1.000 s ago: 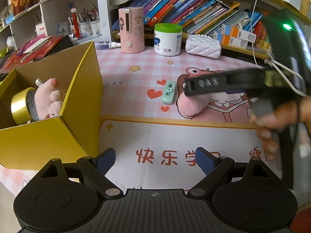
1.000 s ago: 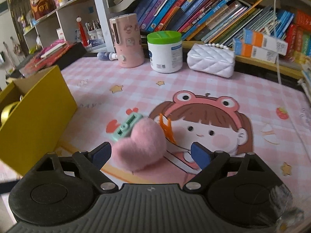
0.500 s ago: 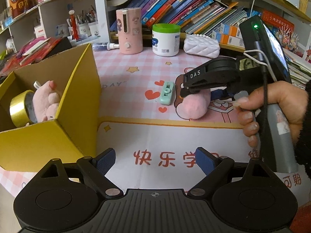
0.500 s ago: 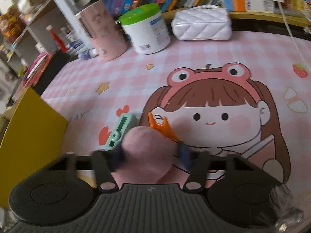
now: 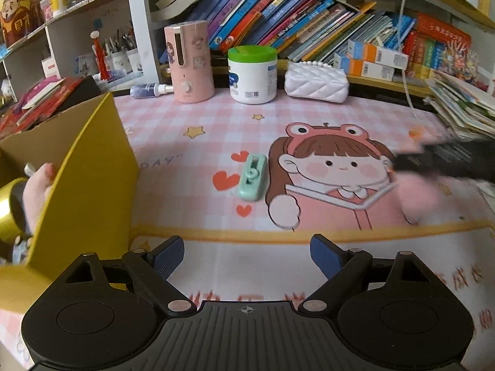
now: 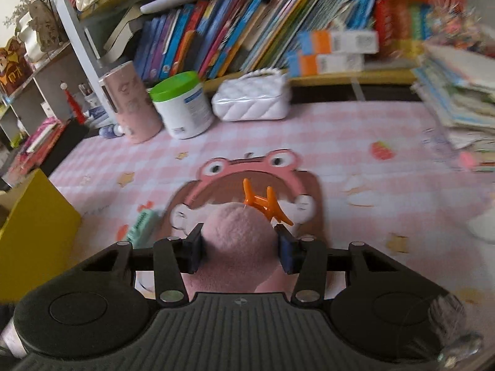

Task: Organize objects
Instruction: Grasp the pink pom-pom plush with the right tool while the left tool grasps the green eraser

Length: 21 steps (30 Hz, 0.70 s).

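My right gripper [image 6: 239,244] is shut on a pink plush [image 6: 238,232], with both blue pads pressing into its sides. An orange hair clip [image 6: 263,201] sticks out at the plush's far edge. In the left wrist view this gripper [image 5: 411,167] is a dark blur at the right, with the plush [image 5: 417,198] under it. A mint green tape dispenser [image 5: 253,177] lies on the pink mat [image 5: 185,160]. My left gripper [image 5: 247,256] stands open over the mat's near edge with nothing between its fingers. The yellow box [image 5: 92,185] stands to its left.
Inside the box lie a pink plush toy [image 5: 37,185] and a gold tape roll [image 5: 9,204]. At the back stand a pink humidifier [image 5: 189,61], a green-lidded white jar [image 5: 252,74] and a white quilted purse [image 5: 315,82]. Stacked booklets [image 5: 461,114] crowd the right edge.
My right gripper closed on the pink plush and carried it to the right, away from the mint dispenser. The left gripper shifted right, staying open.
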Motion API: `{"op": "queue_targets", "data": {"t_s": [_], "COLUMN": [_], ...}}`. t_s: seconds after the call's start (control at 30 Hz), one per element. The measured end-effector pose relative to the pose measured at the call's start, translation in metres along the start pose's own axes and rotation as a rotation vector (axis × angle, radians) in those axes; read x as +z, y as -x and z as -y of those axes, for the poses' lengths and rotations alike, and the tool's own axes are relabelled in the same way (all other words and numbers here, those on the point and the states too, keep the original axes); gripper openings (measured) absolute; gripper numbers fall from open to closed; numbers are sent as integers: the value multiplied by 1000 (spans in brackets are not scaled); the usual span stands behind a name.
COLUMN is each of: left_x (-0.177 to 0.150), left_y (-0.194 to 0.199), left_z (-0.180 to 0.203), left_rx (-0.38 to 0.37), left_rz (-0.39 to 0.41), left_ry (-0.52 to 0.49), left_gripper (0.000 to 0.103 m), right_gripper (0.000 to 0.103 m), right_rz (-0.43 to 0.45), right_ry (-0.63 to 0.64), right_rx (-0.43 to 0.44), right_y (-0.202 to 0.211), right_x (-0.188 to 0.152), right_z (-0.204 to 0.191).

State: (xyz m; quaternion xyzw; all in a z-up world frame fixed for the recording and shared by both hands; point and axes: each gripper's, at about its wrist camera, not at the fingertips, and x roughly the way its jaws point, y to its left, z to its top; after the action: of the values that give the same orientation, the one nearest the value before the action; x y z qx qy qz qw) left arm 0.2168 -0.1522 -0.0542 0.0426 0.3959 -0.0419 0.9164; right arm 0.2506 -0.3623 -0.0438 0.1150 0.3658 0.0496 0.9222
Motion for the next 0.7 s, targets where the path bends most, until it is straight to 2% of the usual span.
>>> {"op": "queue_targets", "data": {"t_s": [0.2,0.5,0.63,0.7], "left_x": [17,43,48,48], "left_y": [-37,-87,-105,-107], "left_z": [4,7,11,10], "left_rx": [21,51,48,27], "left_rz": [6,24,4,22], "left_ry": [1,10,-7,8], "left_gripper": [90,88,76,70], "right_gripper": [44,44,44,44], "right_rz": [19,-2,0,3], "right_ry": [73,112,99,92], "right_rx": [-49,-61,-90,-106], "right_y": [30,47,53,56], "right_x": [-24,-31,-33,-33], "right_z": [10,17,25,27]}}
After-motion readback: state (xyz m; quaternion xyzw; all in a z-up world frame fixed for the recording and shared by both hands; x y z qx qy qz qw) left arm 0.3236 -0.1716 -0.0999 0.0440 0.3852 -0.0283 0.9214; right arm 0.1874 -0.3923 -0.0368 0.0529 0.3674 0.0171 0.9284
